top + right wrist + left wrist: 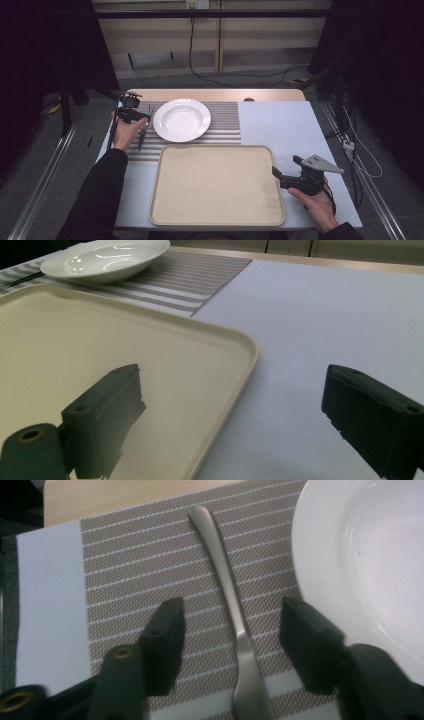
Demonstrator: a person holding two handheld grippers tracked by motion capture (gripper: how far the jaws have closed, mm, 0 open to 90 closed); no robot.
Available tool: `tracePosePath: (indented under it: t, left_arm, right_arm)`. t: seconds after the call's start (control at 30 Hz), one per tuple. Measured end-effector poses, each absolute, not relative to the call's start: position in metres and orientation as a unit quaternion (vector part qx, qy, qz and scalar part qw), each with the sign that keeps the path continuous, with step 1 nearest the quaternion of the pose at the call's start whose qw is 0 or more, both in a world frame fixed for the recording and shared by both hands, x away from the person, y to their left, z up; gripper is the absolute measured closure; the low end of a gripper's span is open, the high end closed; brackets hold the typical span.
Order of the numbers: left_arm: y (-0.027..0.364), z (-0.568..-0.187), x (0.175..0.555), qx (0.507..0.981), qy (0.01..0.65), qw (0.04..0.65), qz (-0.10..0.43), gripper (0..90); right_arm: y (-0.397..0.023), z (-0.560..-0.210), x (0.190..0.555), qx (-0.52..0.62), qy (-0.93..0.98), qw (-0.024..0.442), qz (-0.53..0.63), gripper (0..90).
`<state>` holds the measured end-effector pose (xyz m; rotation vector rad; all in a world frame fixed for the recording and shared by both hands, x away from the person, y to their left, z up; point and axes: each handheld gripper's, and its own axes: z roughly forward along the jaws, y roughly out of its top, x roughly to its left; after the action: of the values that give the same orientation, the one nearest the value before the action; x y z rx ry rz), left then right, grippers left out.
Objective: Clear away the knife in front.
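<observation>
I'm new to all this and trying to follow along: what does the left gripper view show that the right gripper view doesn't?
Left gripper view: a metal utensil handle lying on the placemat between that gripper's open jaws, untouched by them.

Right gripper view: a beige tray and the bare pale table surface, with the right gripper's jaws wide open over the tray's edge.

Both: the white plate and the striped placemat.

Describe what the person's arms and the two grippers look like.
Both forearms wear dark sleeves. The left gripper is black, with two blocky black jaws and brass-coloured screw holes near their bases. The right gripper is also black and blocky, topped by a grey three-cornered plate with small holes. A dark cable trails from it.
</observation>
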<state>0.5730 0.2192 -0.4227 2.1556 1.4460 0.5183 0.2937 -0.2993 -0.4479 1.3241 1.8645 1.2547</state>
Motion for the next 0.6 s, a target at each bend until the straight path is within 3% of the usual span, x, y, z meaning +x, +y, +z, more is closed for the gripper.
tracePosePath:
  t: [0.3,0.6]
  left_arm:
    - [0.206,-0.437,0.590,0.797,0.527,0.237,0.174,65.1]
    - [0.209,-0.444,0.599,0.781,0.554,0.239,0.163,73.8]
  right_arm:
    - [-0.299,-0.448,0.294,0.489,0.691,0.263,0.464,9.3]
    - [-0.300,-0.448,0.294,0.489,0.691,0.263,0.463,9.3]
